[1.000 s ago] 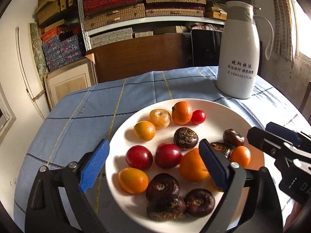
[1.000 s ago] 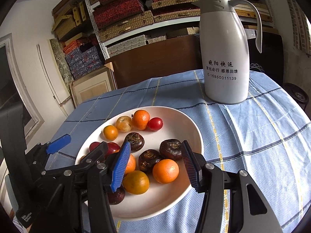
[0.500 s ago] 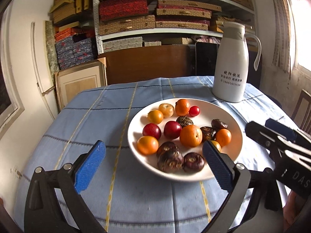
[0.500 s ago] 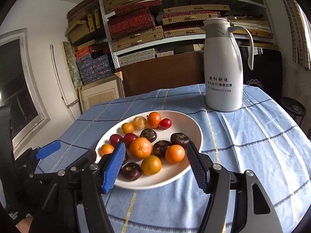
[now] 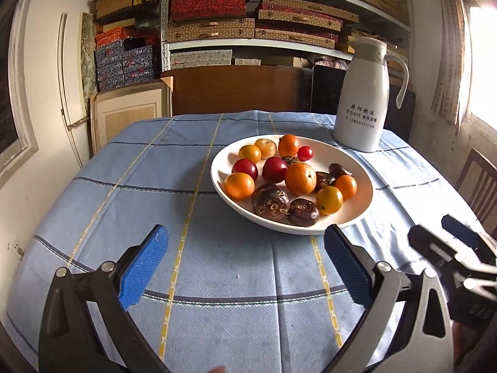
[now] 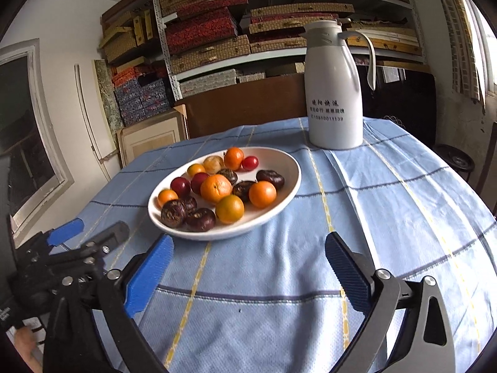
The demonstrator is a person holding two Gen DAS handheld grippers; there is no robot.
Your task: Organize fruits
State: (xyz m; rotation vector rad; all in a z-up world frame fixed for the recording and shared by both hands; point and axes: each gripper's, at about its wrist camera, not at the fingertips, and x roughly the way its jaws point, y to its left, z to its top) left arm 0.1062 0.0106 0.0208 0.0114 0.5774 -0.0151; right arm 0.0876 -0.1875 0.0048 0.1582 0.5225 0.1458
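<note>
A white plate (image 5: 354, 161) (image 6: 290, 168) on the blue checked tablecloth (image 5: 139, 186) holds all the fruit I can see: a large orange (image 5: 300, 178) (image 6: 216, 188), smaller oranges, red plums (image 5: 274, 169), a cherry tomato (image 5: 305, 153) and dark brown water chestnuts (image 5: 271, 204). My left gripper (image 5: 245, 233) hangs open in front of the plate, nothing between its blue pads. My right gripper (image 6: 250, 242) is also short of the plate; its jaws are opening and hold nothing. Each gripper shows at the edge of the other's view: the right gripper (image 5: 447, 242) and the left gripper (image 6: 87, 236).
A tall white thermos jug (image 5: 362, 102) (image 6: 334, 93) stands behind the plate at the table's far right. Shelves of boxes (image 5: 248, 15) and a wooden panel (image 5: 236, 90) fill the back wall. A chair back (image 5: 480, 183) stands at the right.
Both grippers have drawn back from the plate, which now lies farther ahead. The right gripper's jaws have spread from narrow to wide. No fruit has moved.
</note>
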